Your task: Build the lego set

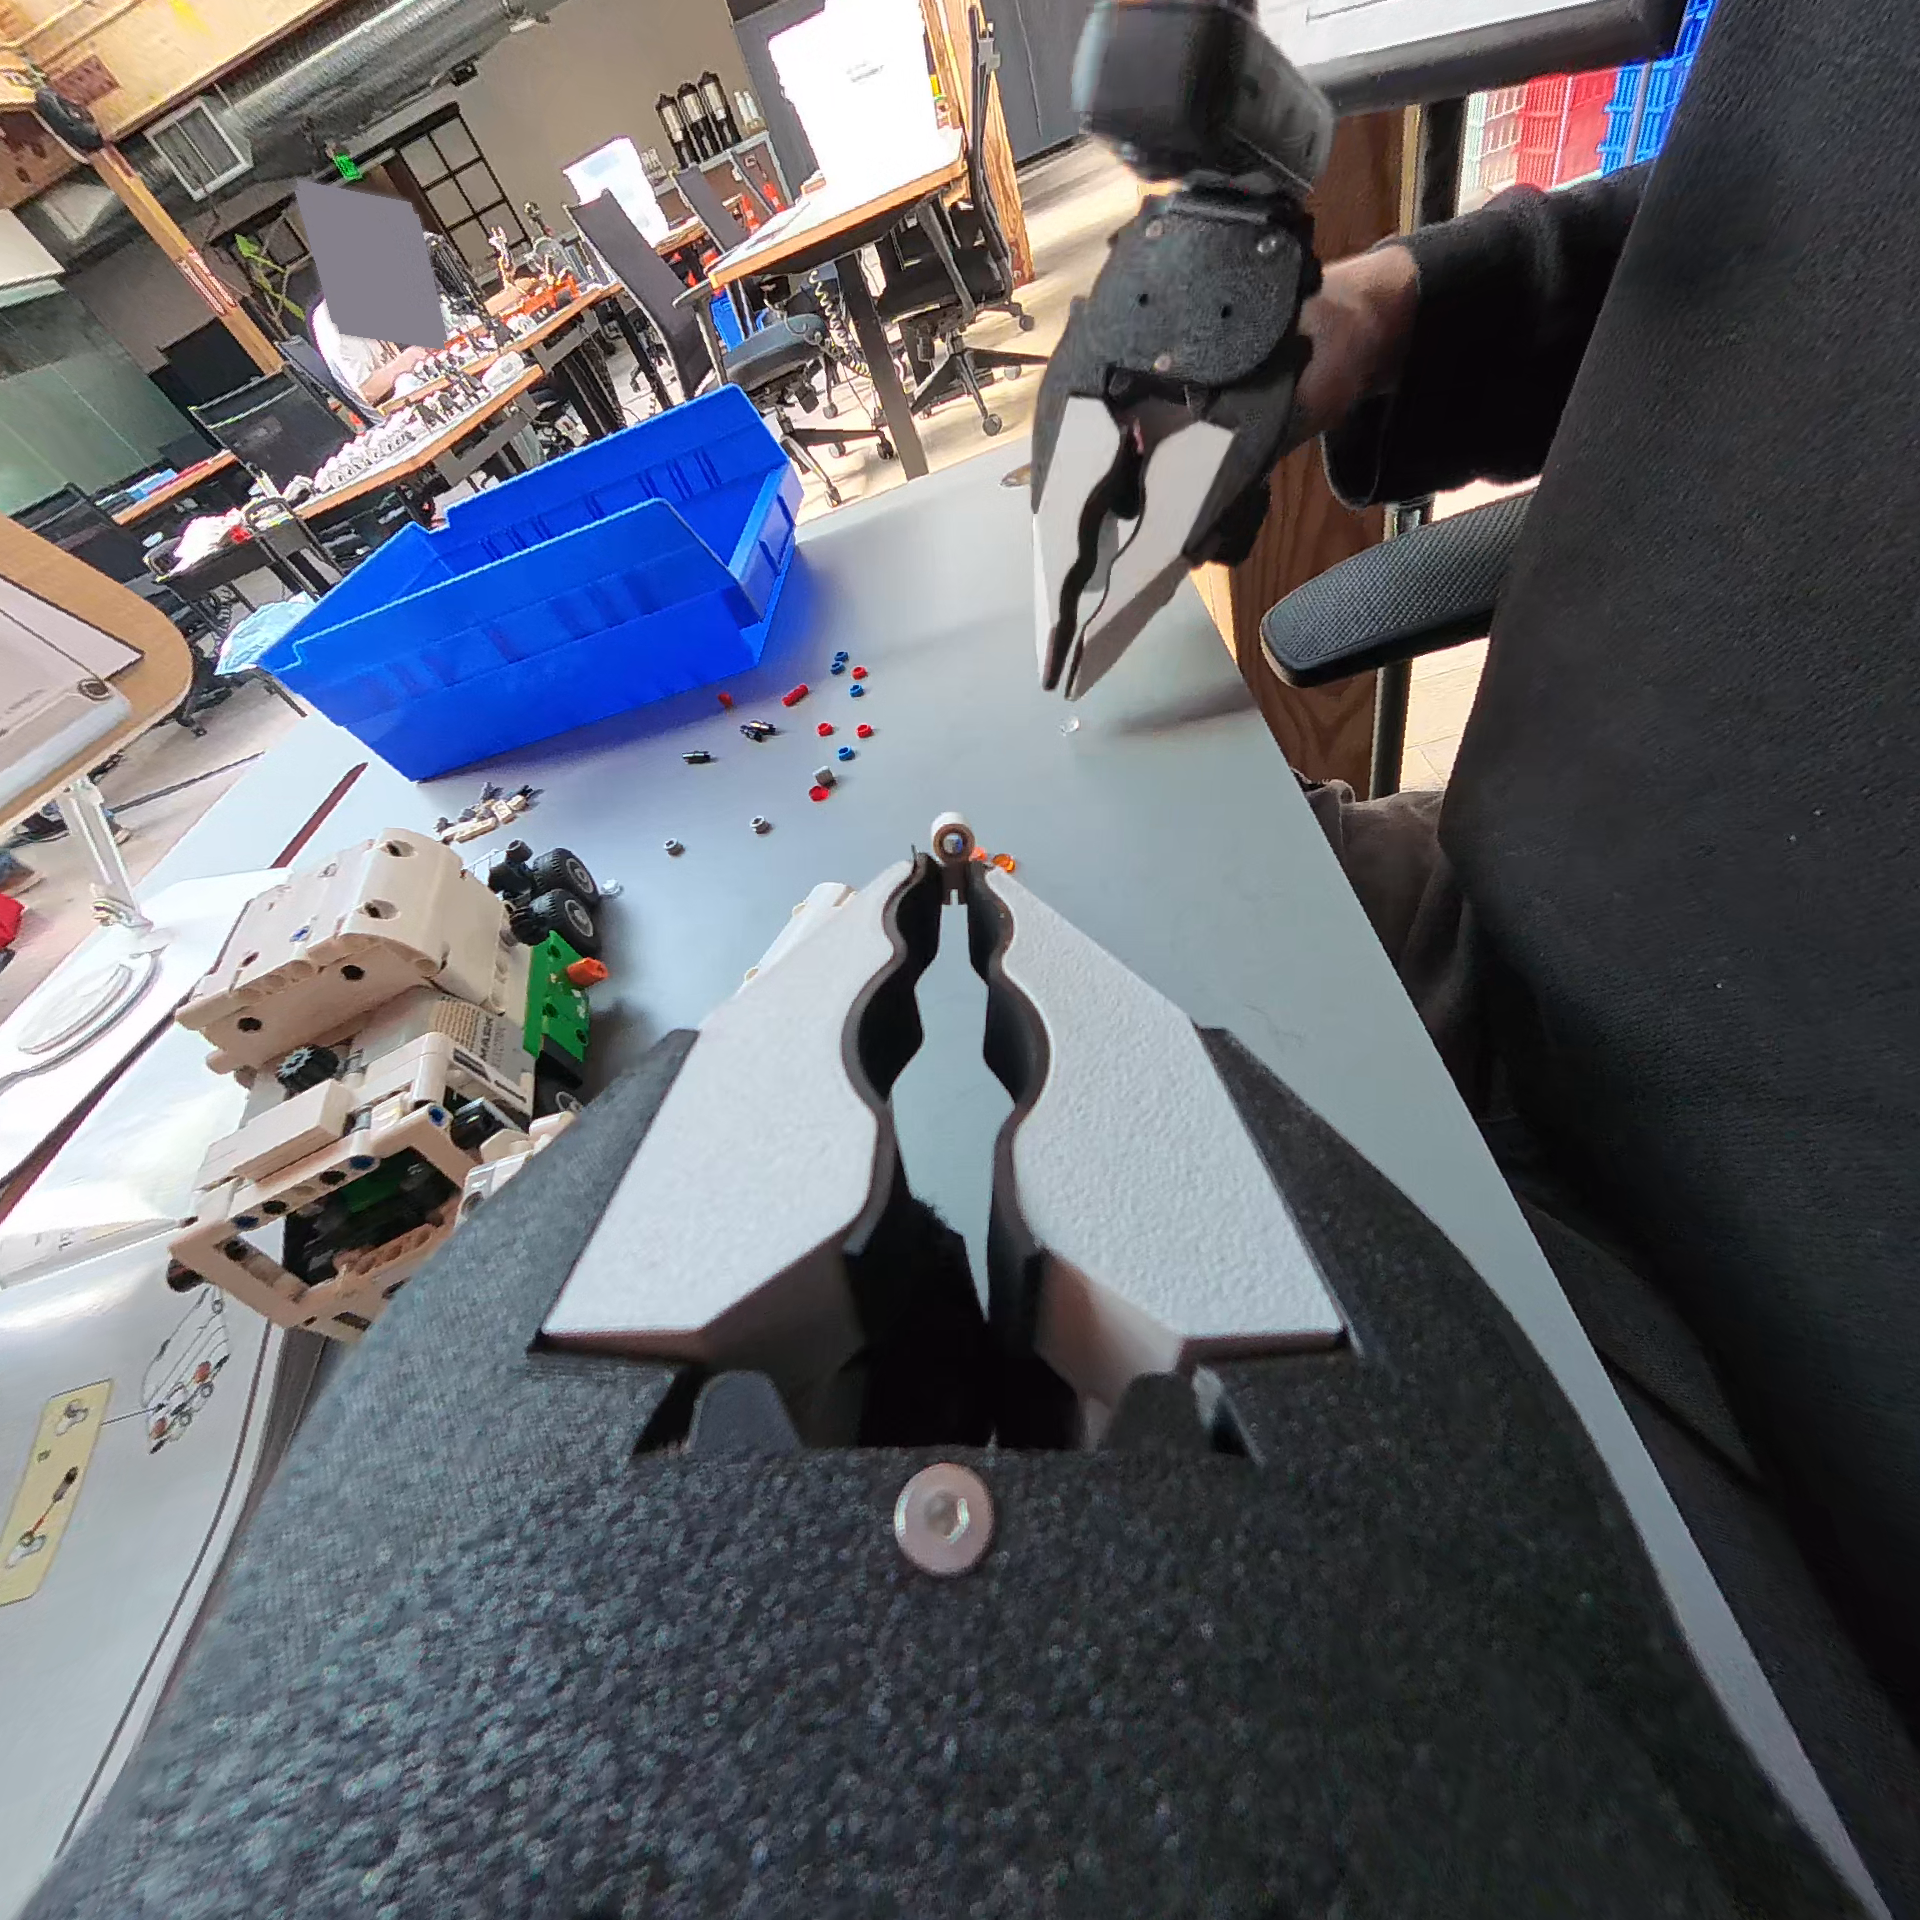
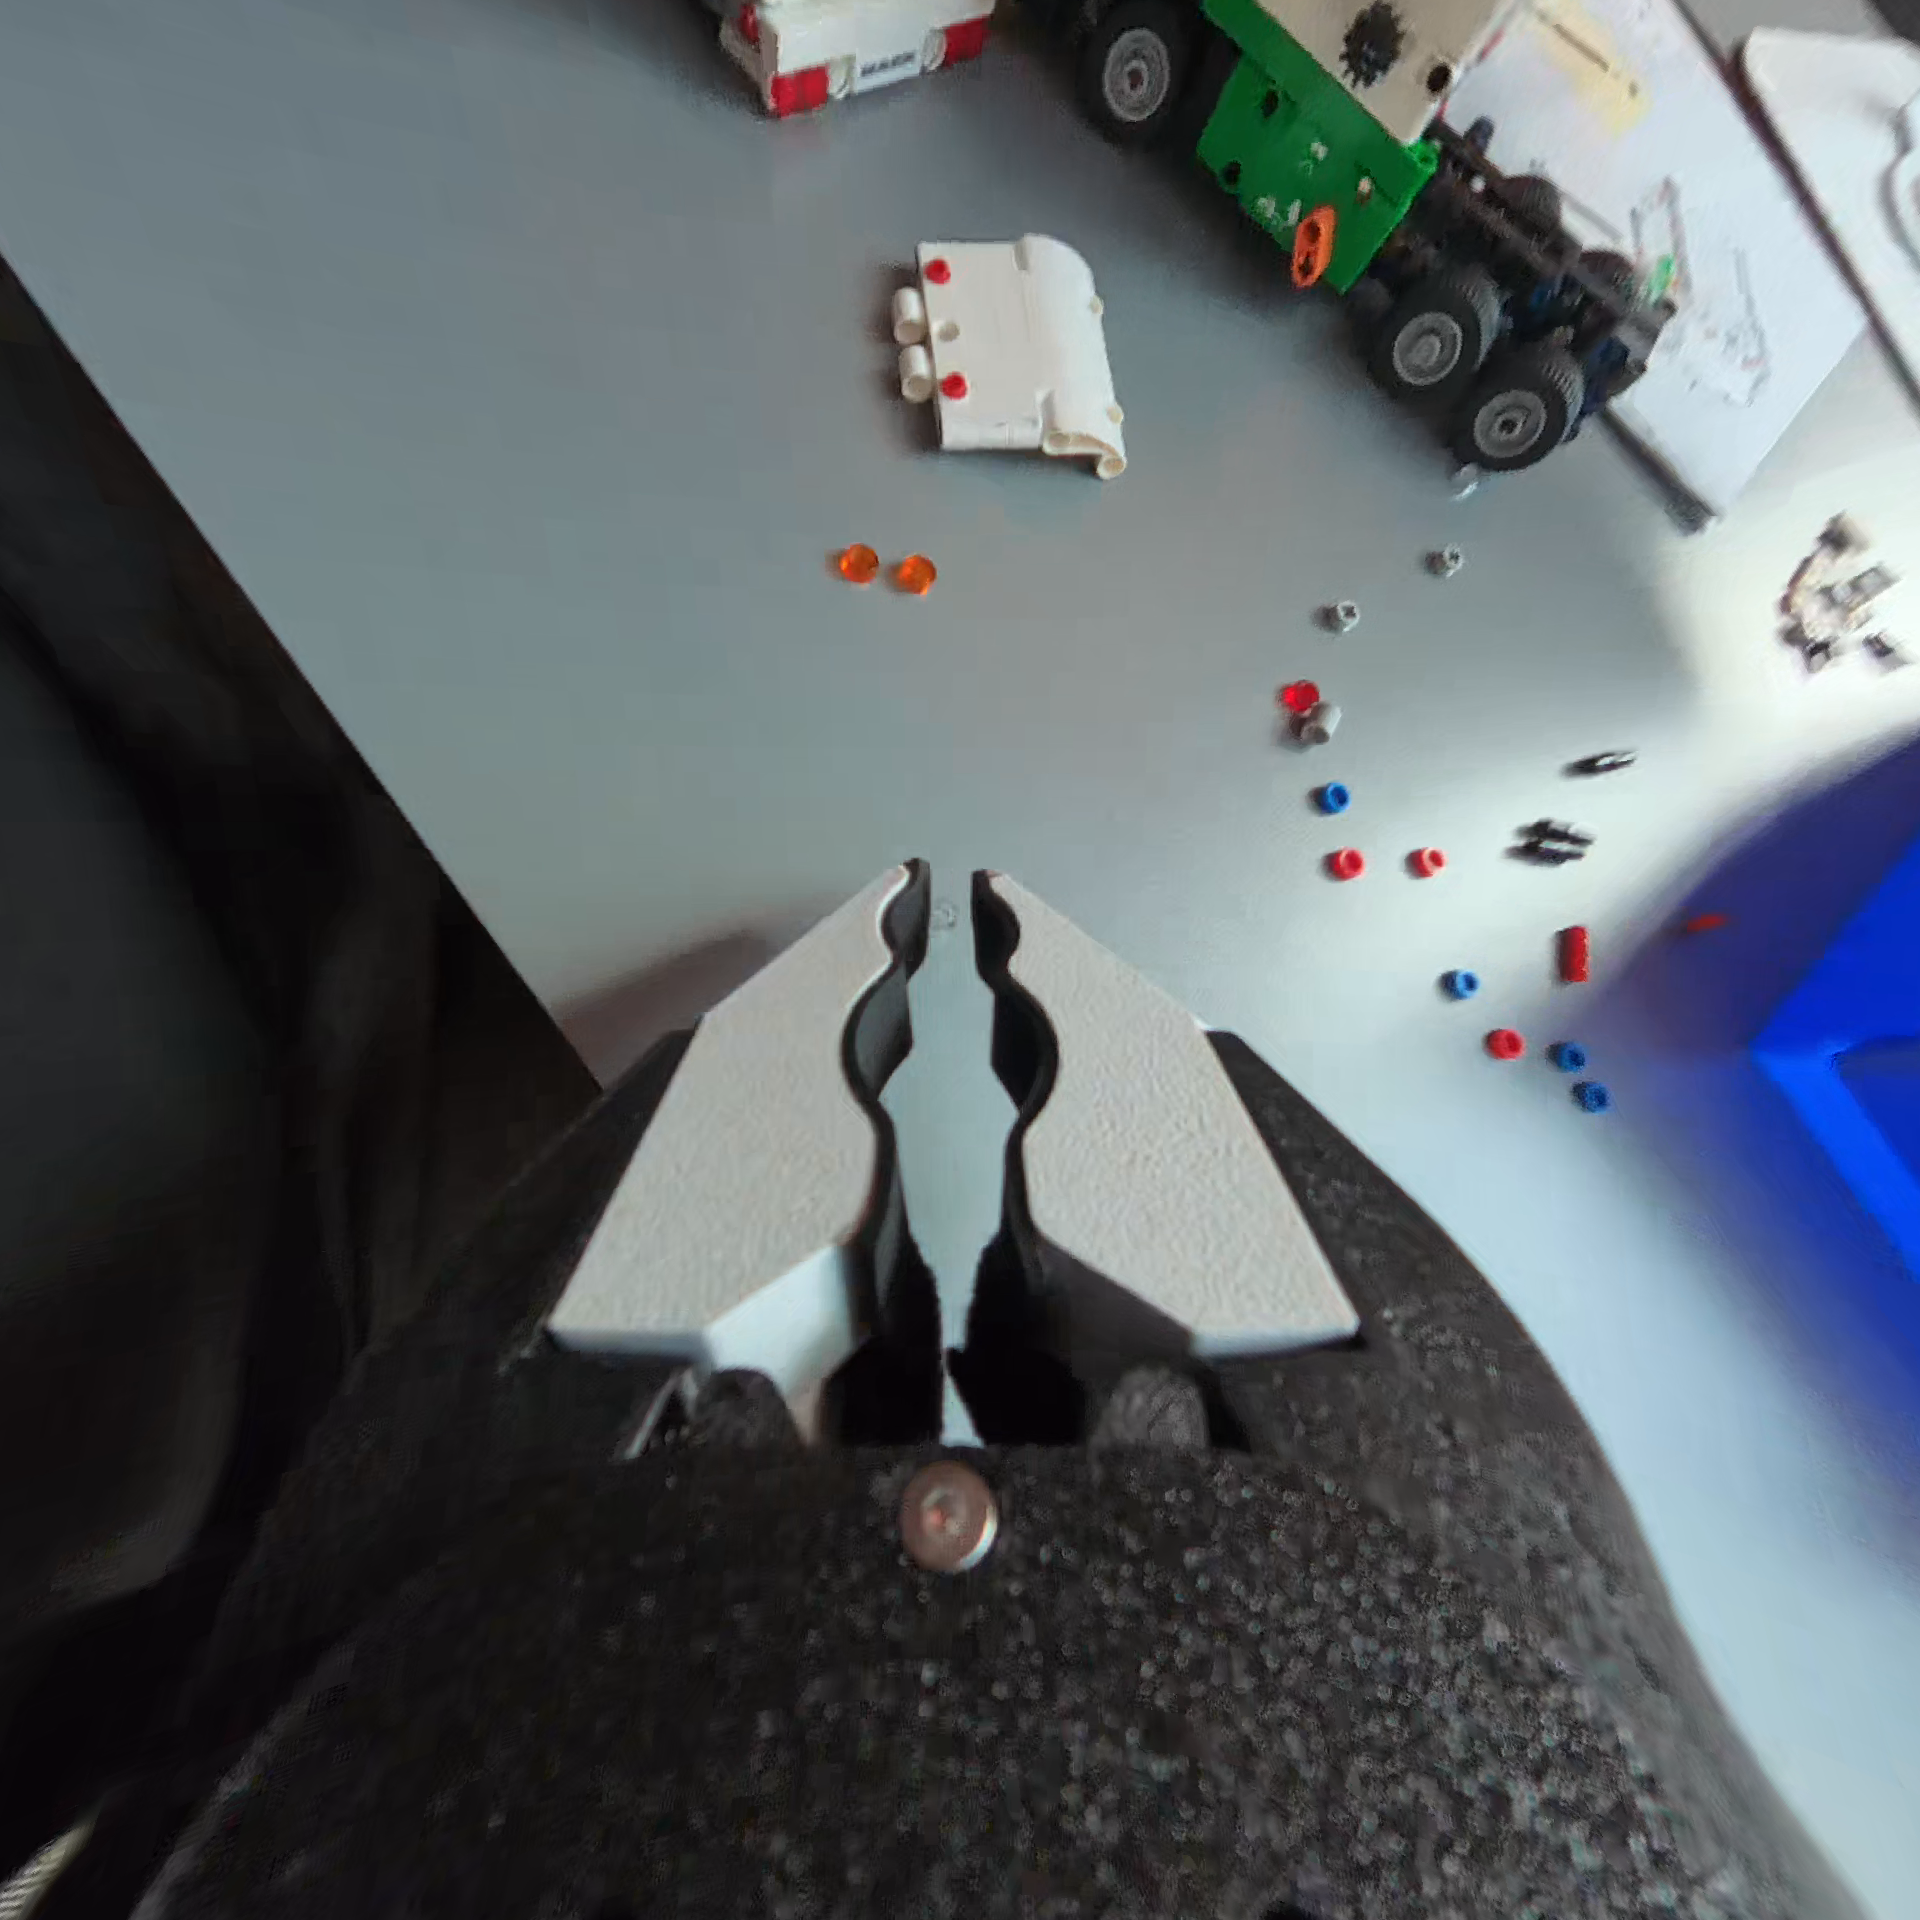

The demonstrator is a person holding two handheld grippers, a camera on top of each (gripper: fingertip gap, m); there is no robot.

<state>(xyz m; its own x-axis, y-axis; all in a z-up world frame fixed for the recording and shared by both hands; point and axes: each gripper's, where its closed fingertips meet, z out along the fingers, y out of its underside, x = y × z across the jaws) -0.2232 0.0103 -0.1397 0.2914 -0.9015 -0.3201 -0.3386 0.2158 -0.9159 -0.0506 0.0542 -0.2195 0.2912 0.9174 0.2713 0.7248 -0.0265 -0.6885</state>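
Left wrist view: the left gripper [image 1: 951,873] is pinching a small white piece [image 1: 950,837] at the tips of its fingers, just above the grey counter [image 1: 1091,831]. A half-built white and green truck model [image 1: 384,1049] is lying to its left, near a blue bin [image 1: 582,603]. Right wrist view: the right gripper [image 2: 945,883] is hovering over the counter with its fingers slightly parted, holding nothing, a tiny clear piece [image 2: 943,916] lying beneath the gap. Two orange studs [image 2: 885,568] and a white panel [image 2: 1013,353] are lying ahead.
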